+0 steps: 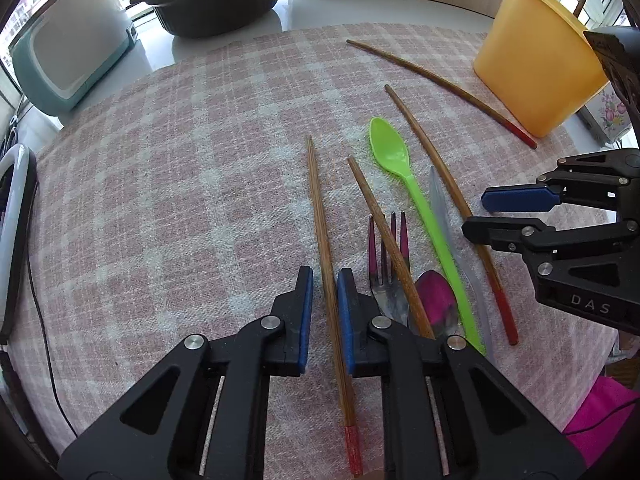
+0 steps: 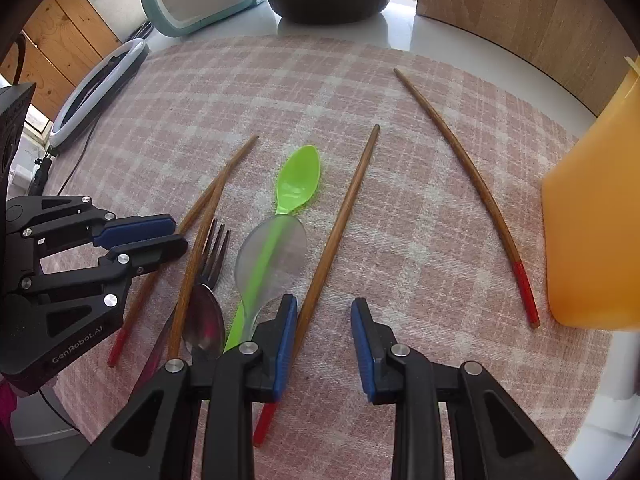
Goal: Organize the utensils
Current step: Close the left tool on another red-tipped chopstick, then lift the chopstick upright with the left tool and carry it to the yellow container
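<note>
Four wooden chopsticks with red ends lie scattered on a pink-and-white checked cloth [image 1: 160, 200] that covers a white desk [image 1: 328, 12]. Among them lie a green plastic spoon [image 1: 390, 148], a clear plastic spoon [image 2: 272, 256], a metal fork [image 1: 386, 272] and a metal spoon [image 1: 436, 298]. At the far edge of the desk stand a dark casserole [image 1: 216, 4] with a yellow lid, a pale teal appliance [image 1: 68, 52] and a wooden board [image 2: 520, 8].

The left gripper [image 1: 324, 316] has its jaws narrowly apart around one chopstick [image 1: 326, 264]; its blue pads stand just beside the stick, and contact cannot be told for sure. The right gripper [image 2: 324, 344] has its jaws open on bare cloth, with another chopstick [image 2: 340, 220] running just beside its left pad.

Only the left wrist view shows the yellow container [image 1: 536, 60] whole, with a stick standing in it by a window. Only the right wrist view shows the ring light [image 2: 96, 88] fully and a wooden wall behind it.
</note>
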The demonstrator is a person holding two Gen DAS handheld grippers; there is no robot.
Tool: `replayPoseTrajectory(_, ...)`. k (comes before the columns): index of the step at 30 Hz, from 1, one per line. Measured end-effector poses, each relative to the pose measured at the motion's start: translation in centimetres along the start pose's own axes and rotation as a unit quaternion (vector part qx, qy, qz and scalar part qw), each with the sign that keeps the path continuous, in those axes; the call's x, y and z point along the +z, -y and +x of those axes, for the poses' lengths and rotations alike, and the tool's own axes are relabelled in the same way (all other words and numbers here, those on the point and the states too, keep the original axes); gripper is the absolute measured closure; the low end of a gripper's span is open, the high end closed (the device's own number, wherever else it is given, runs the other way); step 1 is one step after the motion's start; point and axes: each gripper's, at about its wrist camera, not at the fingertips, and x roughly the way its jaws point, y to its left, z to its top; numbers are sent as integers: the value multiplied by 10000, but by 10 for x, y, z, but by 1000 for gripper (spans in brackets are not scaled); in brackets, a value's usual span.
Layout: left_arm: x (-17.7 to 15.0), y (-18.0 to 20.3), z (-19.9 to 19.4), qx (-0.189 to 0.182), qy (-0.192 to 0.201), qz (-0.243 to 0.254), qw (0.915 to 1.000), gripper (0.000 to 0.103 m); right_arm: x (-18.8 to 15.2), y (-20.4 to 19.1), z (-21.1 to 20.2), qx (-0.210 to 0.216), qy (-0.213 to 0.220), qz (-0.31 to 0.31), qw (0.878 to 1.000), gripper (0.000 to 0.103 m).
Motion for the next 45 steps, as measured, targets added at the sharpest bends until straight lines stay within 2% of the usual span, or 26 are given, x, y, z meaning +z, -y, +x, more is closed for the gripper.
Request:
replayPoseTrajectory(8, 16, 11, 5, 132, 24, 125, 9998, 88, 13, -6, 7, -271, -64, -121, 9995, 75)
replayPoseTrajectory(10, 16, 3, 4, 64, 35, -28, 10000, 98, 14, -7, 7, -314, -75, -259, 9991, 79)
replayPoseTrajectory(13, 13, -14, 2, -265, 76, -462, 9985, 99, 12, -1, 6, -339, -55, -371, 9987, 95)
replayPoseTrajectory(17, 6, -31, -2, -458, 229, -948, 9942, 99, 8, 15, 3, -142, -1, -112, 9998, 99)
replayPoseTrajectory(24, -7, -44, -21, -680, 601, -1327, 9870, 99, -8, 26, -11, 190, 268, 227, 9992, 99)
replayPoseTrajectory(34, 0, -22, -62, -773, 1202, -1214, 9823, 99, -35, 38, -68, 234, 950, 262, 9949, 99)
replayPoseTrajectory(45, 31, 18, -108, -856, 1797, -849, 9763, 99, -69, 60, -149, 142, 1863, 268, 9820, 99)
